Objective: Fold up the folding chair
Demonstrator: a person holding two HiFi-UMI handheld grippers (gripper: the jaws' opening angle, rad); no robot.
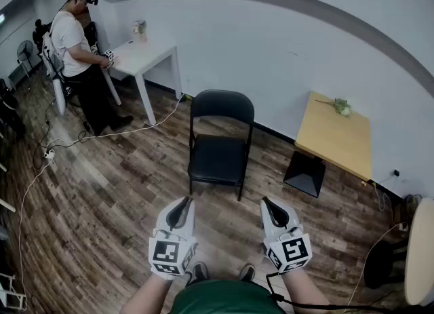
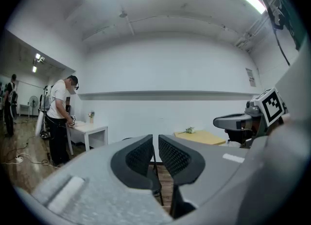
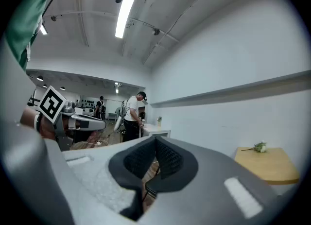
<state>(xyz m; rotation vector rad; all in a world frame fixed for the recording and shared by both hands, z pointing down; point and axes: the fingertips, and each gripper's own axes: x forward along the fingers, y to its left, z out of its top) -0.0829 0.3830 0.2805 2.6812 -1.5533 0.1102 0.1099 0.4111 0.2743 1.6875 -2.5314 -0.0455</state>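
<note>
A black folding chair stands unfolded on the wood floor, its back toward the white wall and its seat facing me. Both grippers hang level in front of it and a little short of the seat's front edge, touching nothing. My left gripper has its jaws nearly together with only a thin slit between them and nothing in it. My right gripper is shut and empty. In the left gripper view the chair seat shows just under the jaws of the left gripper. The right gripper hides most of the chair.
A yellow table with a small plant stands right of the chair, with a black box beneath it. At the back left a person works at a white table. Cables trail across the floor. A round tabletop sits at the right edge.
</note>
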